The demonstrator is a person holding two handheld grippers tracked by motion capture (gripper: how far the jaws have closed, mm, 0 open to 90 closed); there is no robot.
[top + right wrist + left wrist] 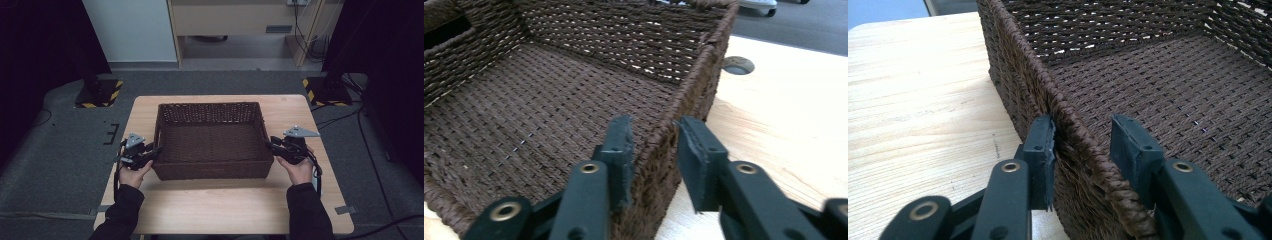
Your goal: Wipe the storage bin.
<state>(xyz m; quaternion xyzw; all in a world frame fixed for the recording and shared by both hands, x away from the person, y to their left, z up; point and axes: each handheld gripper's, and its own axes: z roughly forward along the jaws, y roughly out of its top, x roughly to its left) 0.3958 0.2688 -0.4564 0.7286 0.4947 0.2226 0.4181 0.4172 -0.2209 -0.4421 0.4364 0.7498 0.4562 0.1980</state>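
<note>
An empty brown woven basket (210, 106) stands in the middle of the wooden table (225, 200). My left gripper (157, 150) straddles the left wall near the front corner. In the left gripper view, one pad (1044, 150) lies against the outside of the basket wall (1013, 55), while the other hangs inside with a small gap to the rim. My right gripper (269, 144) straddles the basket's right wall. In the right gripper view, its jaws (655, 124) stand on either side of the rim (704, 55), very close to it. A hand holds each gripper.
A round cable hole (737, 65) sits in the tabletop beyond the basket's right wall. Two stands with yellow-black striped bases (100, 92) (325, 90) rest on the grey floor behind the table. Bare tabletop lies in front of the basket.
</note>
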